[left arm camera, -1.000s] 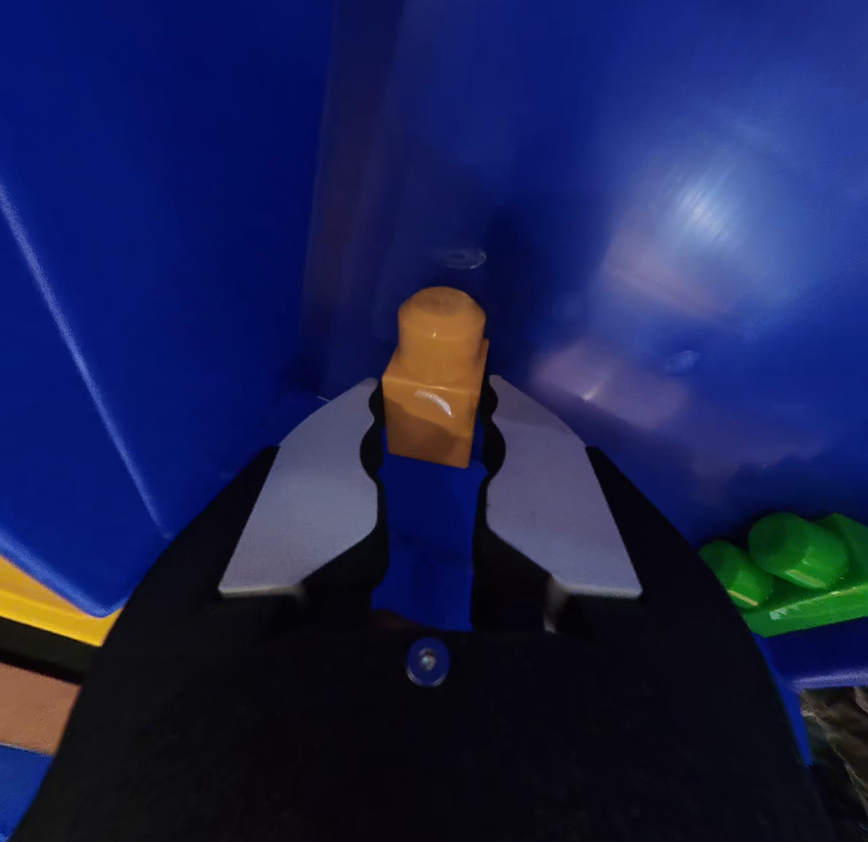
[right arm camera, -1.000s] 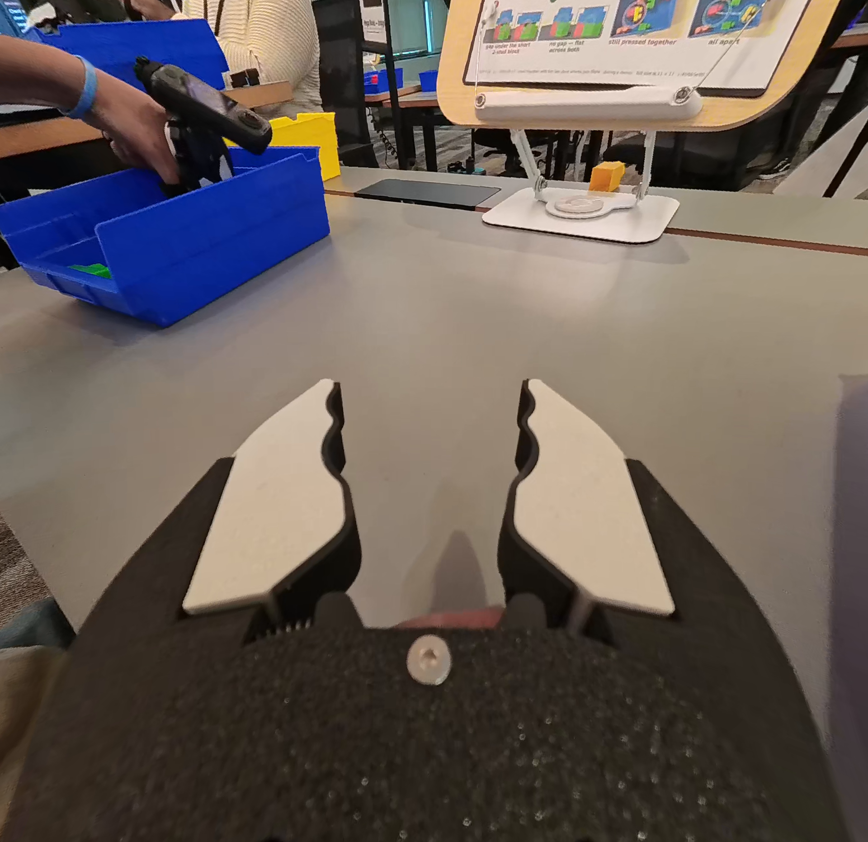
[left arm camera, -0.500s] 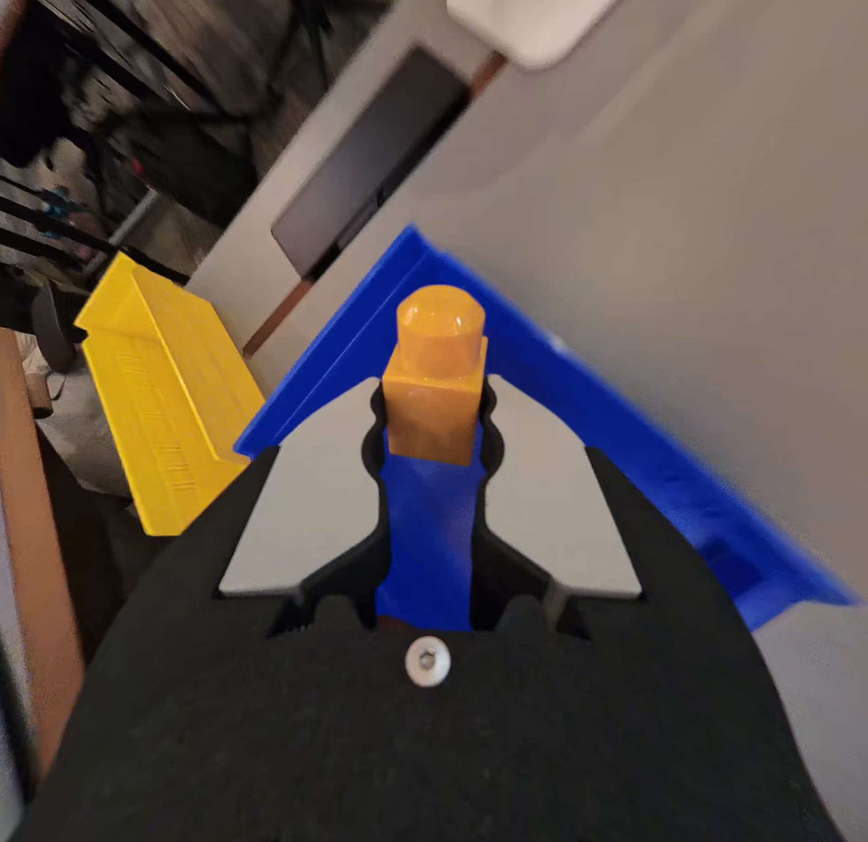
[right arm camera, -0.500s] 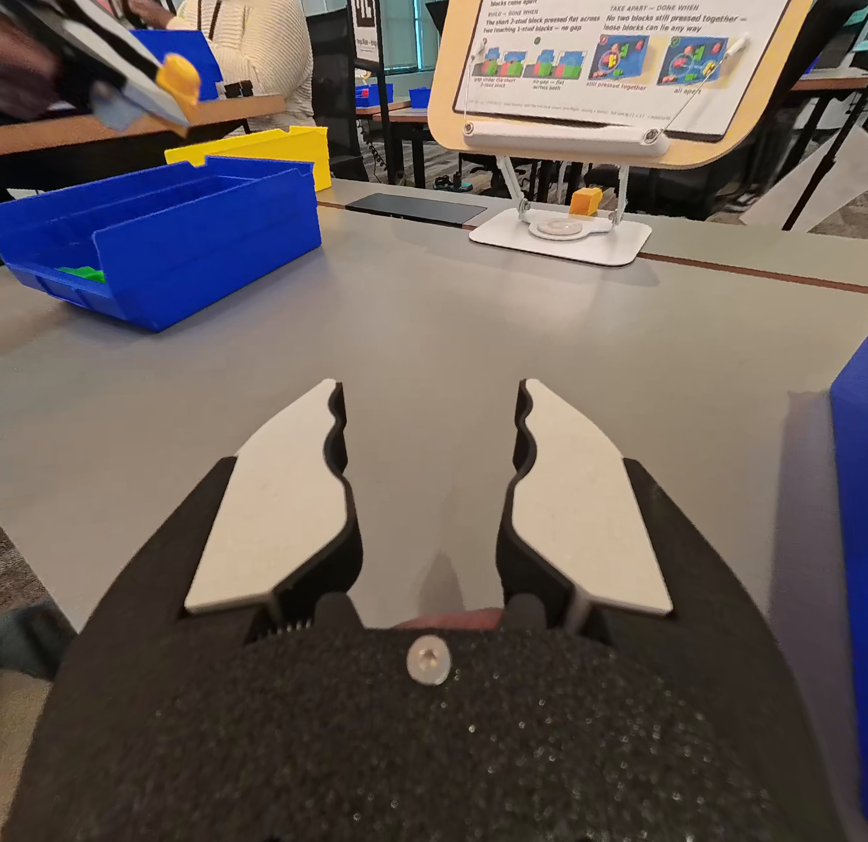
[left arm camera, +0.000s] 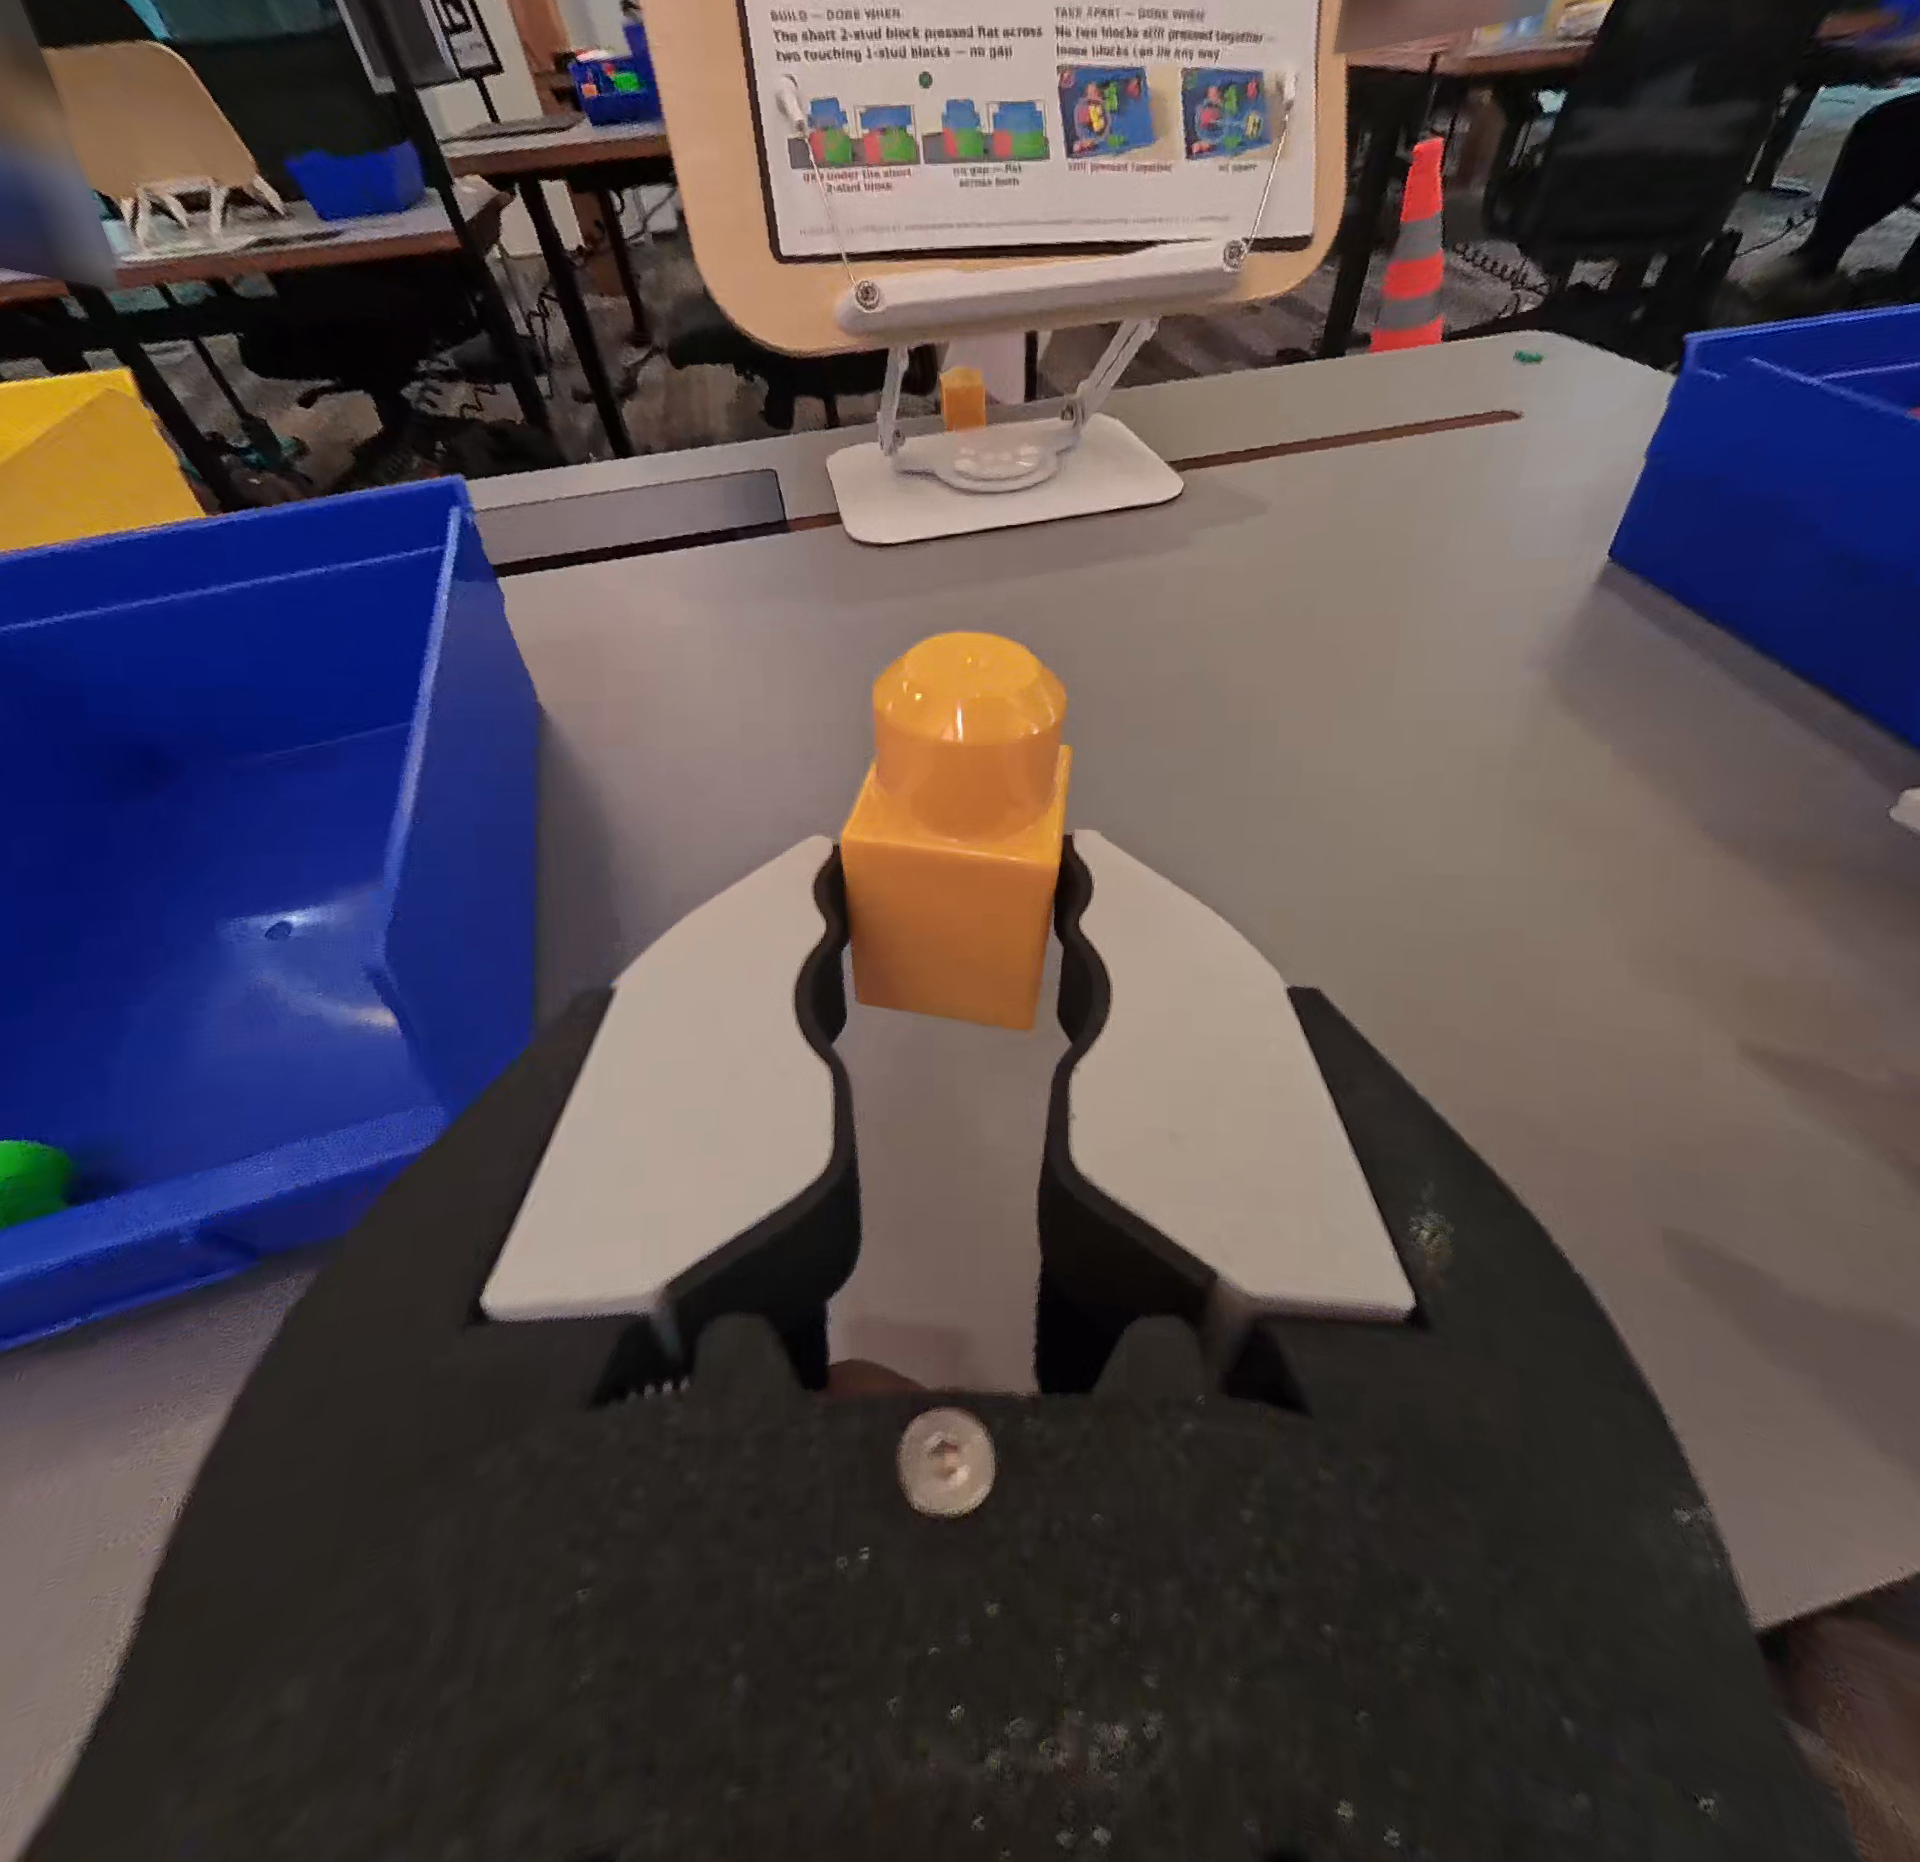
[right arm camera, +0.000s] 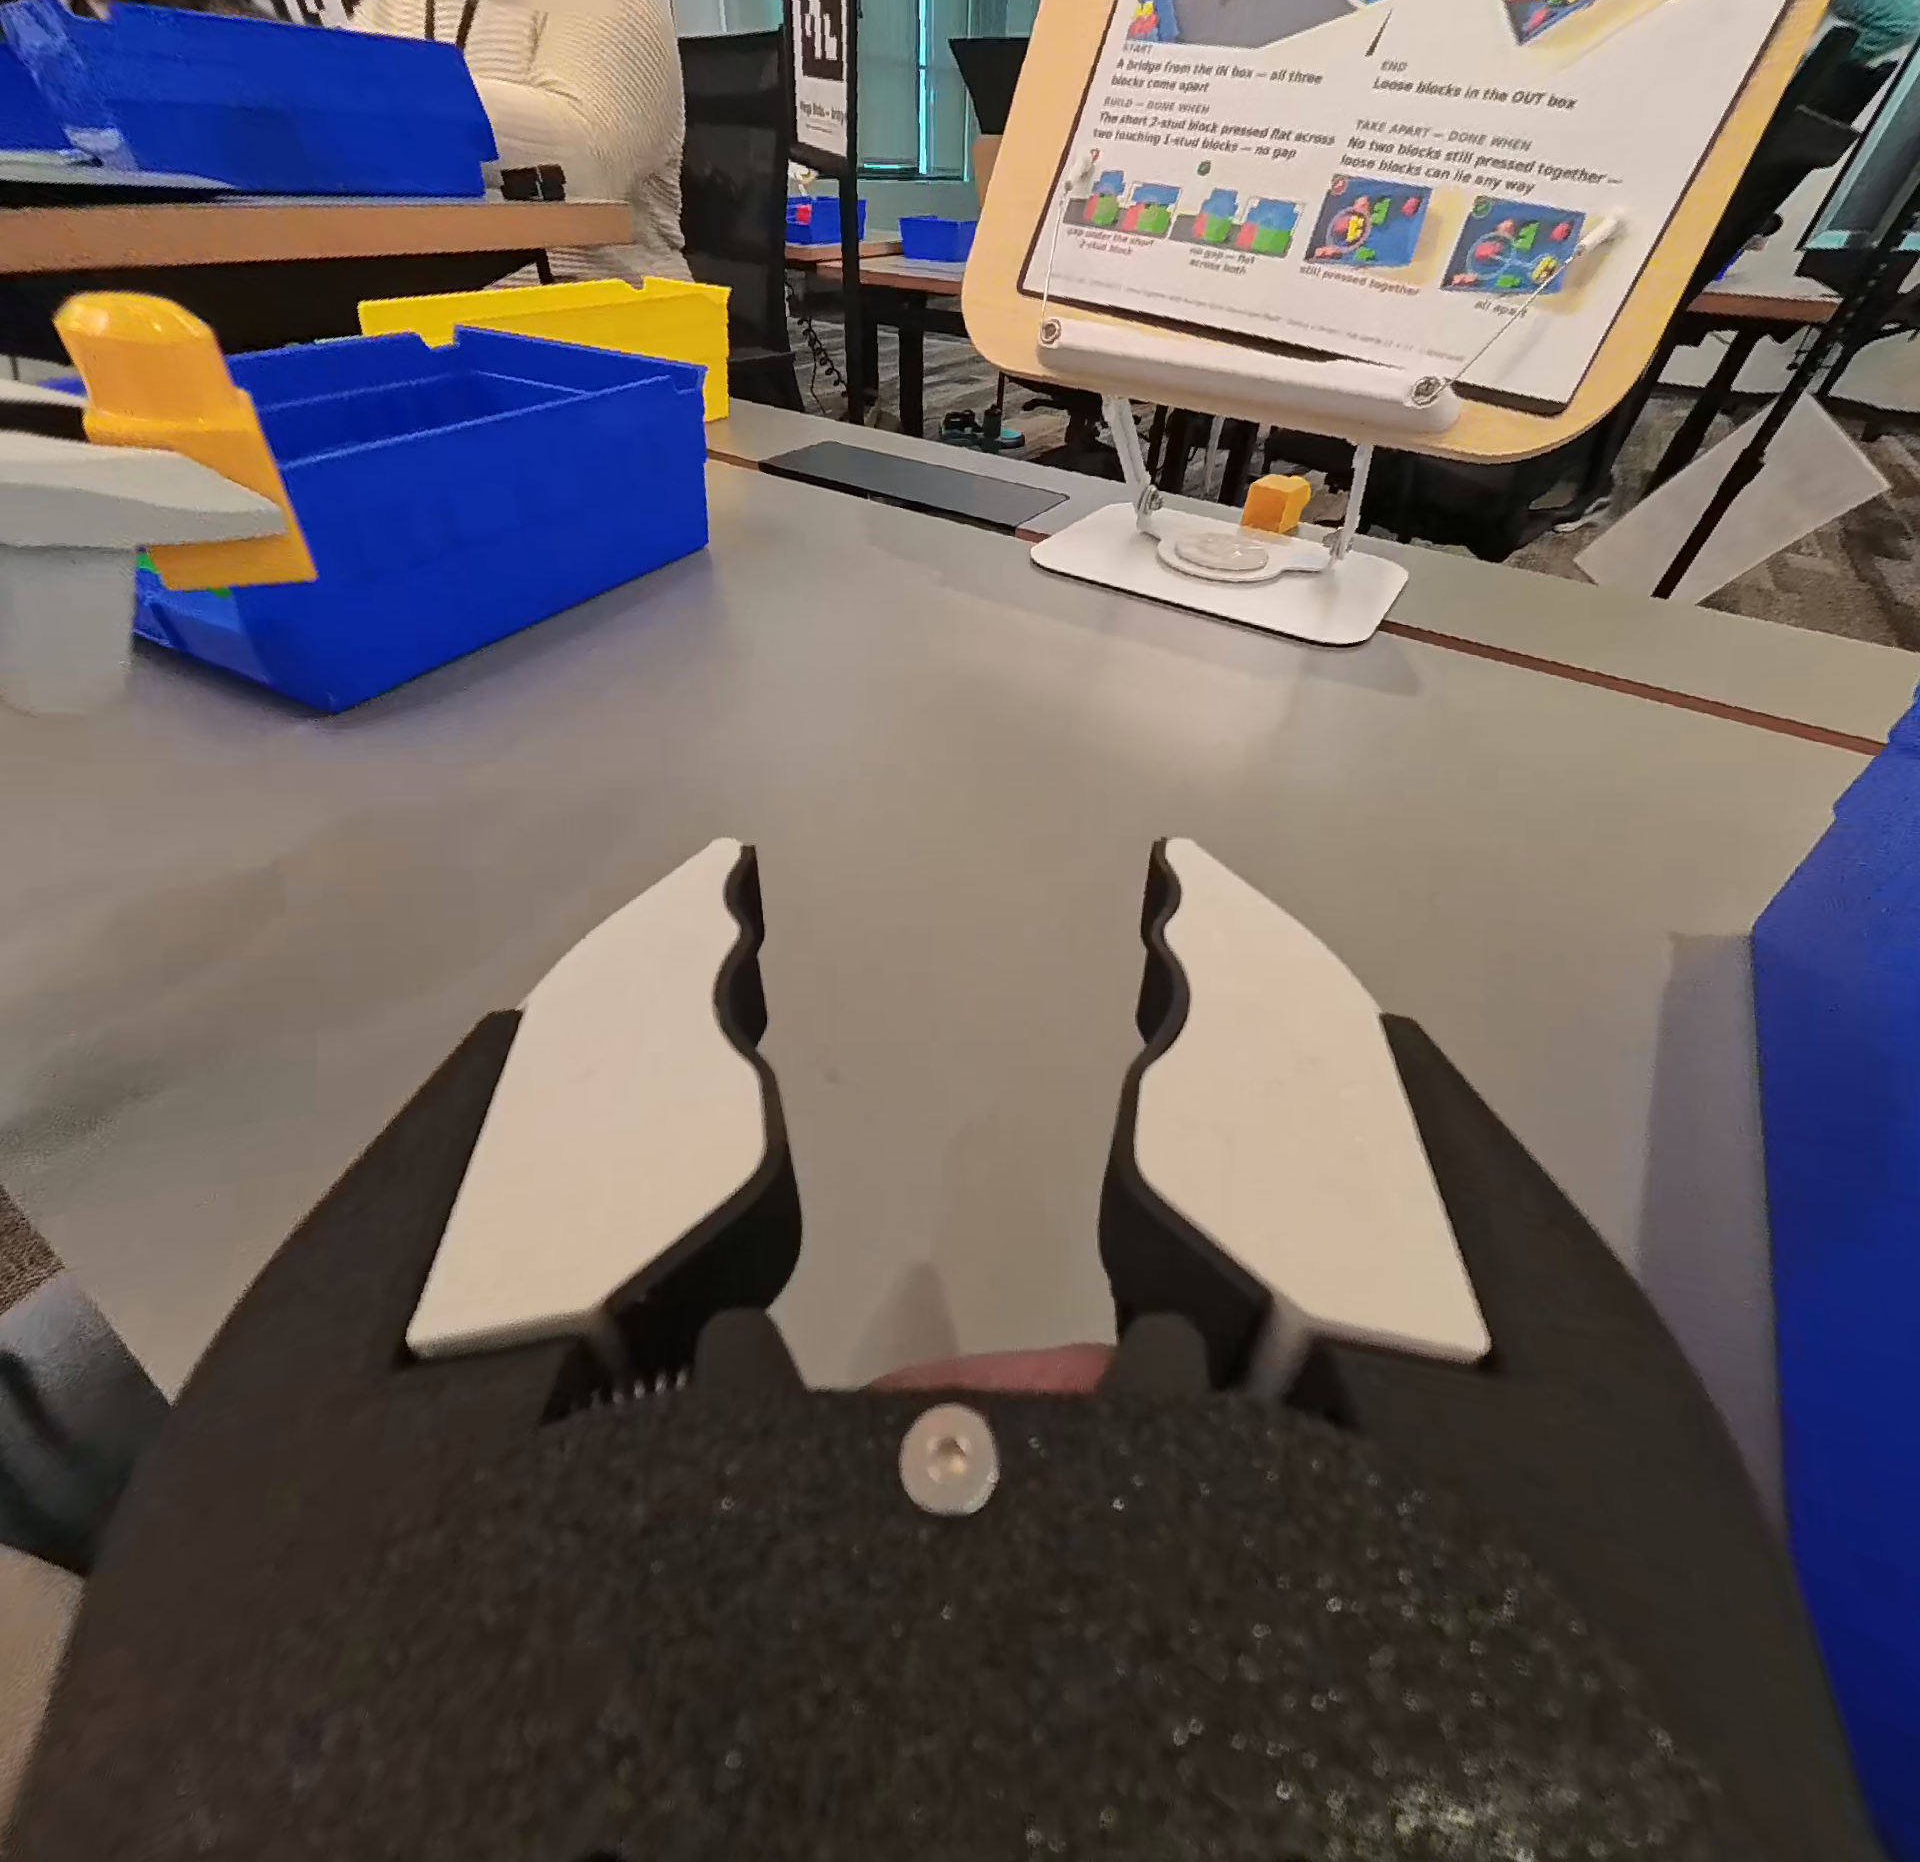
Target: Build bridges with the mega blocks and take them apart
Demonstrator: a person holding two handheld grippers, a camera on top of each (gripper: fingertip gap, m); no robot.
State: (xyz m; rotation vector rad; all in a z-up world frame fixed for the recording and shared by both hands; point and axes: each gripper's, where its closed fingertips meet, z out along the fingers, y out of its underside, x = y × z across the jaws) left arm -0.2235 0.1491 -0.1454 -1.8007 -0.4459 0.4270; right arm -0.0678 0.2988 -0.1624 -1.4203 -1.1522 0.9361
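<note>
Orange one-stud block (left arm camera: pixel 951 877), stud up, upright, clamped between left fingers (left arm camera: pixel 717 1043) above grey tabletop (left arm camera: pixel 1403 825). Green block (left arm camera: pixel 31 1178) in left blue bin (left arm camera: pixel 457 825).

printed instruction sheet (left arm camera: pixel 1023 98) on stand, wording withheld

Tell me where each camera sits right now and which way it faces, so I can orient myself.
Left wrist view: on the left gripper, looking forward across the grey table at the instruction stand; its own jaws are shut on the orange block, with a blue bin to the left.
Right wrist view: on the right gripper, facing the same stand from farther right; its own jaws are open and empty.
Shared: table, stand, blue bin, and the orange block, seen at the far left of the right view.
</note>
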